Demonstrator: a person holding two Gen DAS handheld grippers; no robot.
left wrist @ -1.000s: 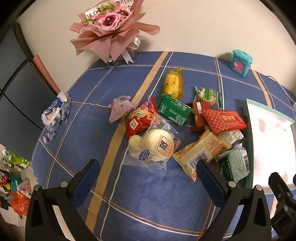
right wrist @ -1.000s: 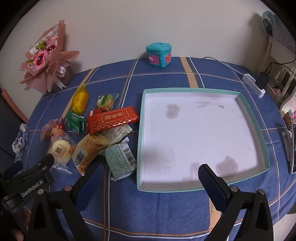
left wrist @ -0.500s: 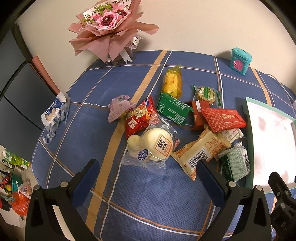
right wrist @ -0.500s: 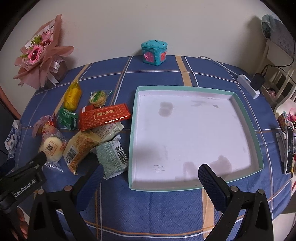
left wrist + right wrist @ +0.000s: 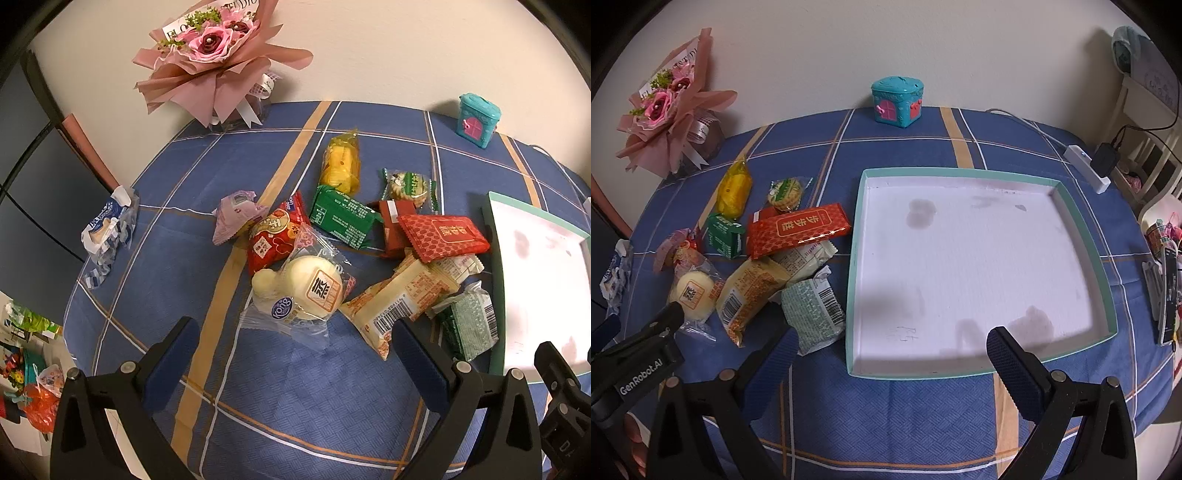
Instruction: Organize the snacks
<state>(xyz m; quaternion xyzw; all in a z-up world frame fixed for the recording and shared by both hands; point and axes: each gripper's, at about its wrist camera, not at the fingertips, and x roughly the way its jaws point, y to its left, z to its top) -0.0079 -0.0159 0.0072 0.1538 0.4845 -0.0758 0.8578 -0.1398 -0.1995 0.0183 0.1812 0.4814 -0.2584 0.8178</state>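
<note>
Several wrapped snacks lie in a heap on the blue plaid tablecloth: a white bun in clear wrap, a red packet, a green packet, a yellow pack and a barcode bar. The heap also shows in the right wrist view, with the red packet on top. A shallow teal tray with a white floor sits to the right of the heap and holds nothing. My left gripper is open, hovering just in front of the bun. My right gripper is open above the tray's near edge.
A pink flower bouquet stands at the back left by the wall. A teal house-shaped box stands at the back. A crumpled blue and white wrapper lies at the table's left edge. A power strip and cables lie at the right.
Both grippers have shifted slightly; the right wrist view has swung a little, so the tray sits more central. Nothing on the table has moved and both jaws stay open.
</note>
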